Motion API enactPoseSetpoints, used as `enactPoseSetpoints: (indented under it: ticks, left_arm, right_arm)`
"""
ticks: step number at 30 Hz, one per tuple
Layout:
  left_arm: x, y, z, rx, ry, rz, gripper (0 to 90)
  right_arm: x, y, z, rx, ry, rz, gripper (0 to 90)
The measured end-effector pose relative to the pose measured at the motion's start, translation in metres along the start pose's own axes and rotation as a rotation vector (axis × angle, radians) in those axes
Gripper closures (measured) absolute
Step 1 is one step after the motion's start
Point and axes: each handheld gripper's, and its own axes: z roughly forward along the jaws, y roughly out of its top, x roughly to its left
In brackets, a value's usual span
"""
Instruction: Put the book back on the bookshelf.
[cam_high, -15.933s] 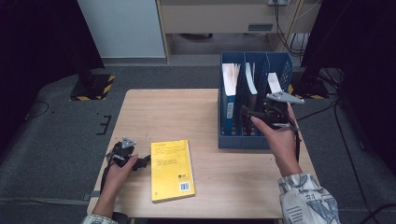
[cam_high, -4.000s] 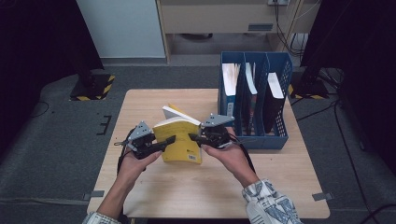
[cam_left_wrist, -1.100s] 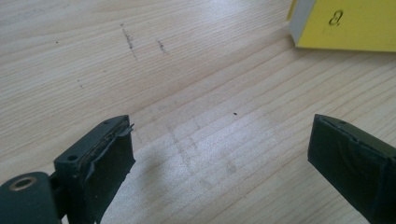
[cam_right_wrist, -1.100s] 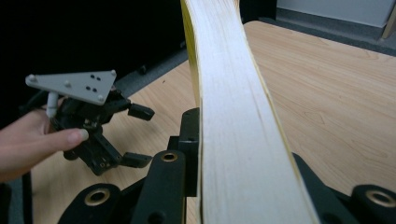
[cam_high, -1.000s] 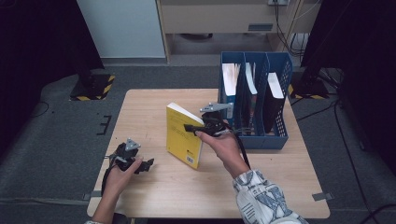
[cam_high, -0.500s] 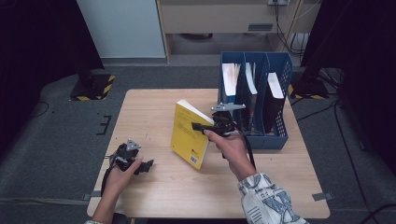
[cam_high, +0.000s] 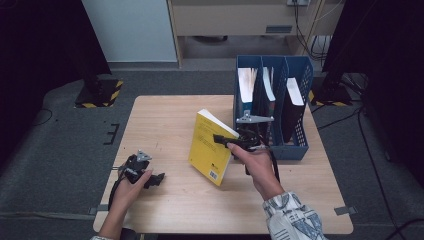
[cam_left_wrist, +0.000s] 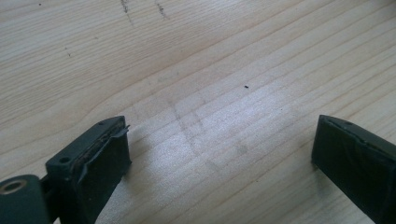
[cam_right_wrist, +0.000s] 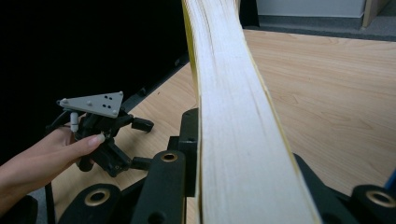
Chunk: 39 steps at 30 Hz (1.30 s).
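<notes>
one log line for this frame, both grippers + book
right gripper: shut on yellow book, upright near blue file rack | left gripper: open, low over table

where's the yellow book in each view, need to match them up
High view: the yellow book stands tilted at table centre, clamped by the right gripper, just left of the blue file rack.
Left gripper view: bare wooden table between open jaws; the book is not in this picture.
Right gripper view: the book's pale page edge runs up the middle, pinched between the jaws.
Shared landmark: the left gripper, lower left in the high view, mid-left in the right gripper view.
</notes>
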Motion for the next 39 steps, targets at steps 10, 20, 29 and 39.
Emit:
enactPoseSetpoints:
  ticks: [10, 20, 29, 39]
  left_arm:
    - [0.0, -0.001, 0.002, -0.01, 0.0, -0.017, 1.3]
    - [-0.001, -0.002, 0.002, -0.02, -0.001, -0.021, 0.0]
    - [-0.001, -0.003, 0.003, -0.022, -0.002, -0.022, 0.0]
    - [-0.001, -0.003, 0.003, -0.025, -0.002, -0.022, 0.0]
  right_arm:
    - [-0.008, -0.01, -0.021, -0.024, -0.012, 0.022, 75.2]
    - [-0.015, -0.013, -0.039, -0.048, -0.017, 0.045, 75.2]
    - [-0.018, -0.022, -0.057, -0.05, -0.03, 0.054, 75.2]
    - [-0.021, -0.032, -0.077, -0.061, -0.042, 0.072, 75.2]
